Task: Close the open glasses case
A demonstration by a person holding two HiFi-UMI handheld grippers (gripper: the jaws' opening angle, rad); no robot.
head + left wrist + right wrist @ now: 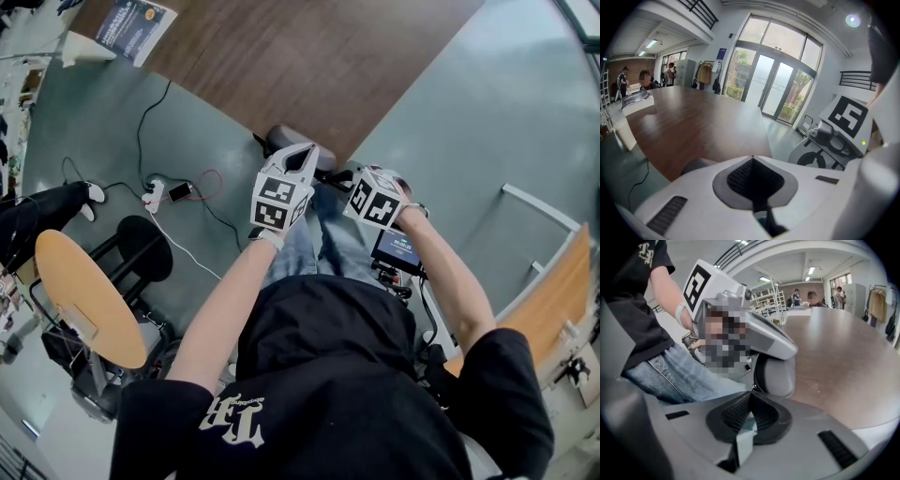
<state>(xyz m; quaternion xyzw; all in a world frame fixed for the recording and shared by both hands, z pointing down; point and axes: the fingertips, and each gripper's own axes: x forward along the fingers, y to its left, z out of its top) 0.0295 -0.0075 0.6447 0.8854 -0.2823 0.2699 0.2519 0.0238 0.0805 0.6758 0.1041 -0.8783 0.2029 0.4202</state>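
Observation:
No glasses case shows in any view. I hold both grippers side by side over my lap, just short of the brown table's (309, 56) edge. In the head view the left gripper (305, 155) points at the table edge, and the right gripper (342, 178) angles in toward it. The left gripper (752, 159) has its ribbed pads pressed together with nothing between them. The right gripper (750, 394) is likewise shut and empty. From the right gripper view, the left gripper's body (754, 331) sits close ahead on the left.
A grey chair back (776, 373) stands between the grippers and the table, also seen as the grey chair back (281, 138). A leaflet (136, 28) lies at the table's far corner. On the floor to the left are a power strip (155, 195) with cables, a black stool (145, 246) and a round orange tabletop (89, 295). Glass doors (773, 89) lie beyond the table.

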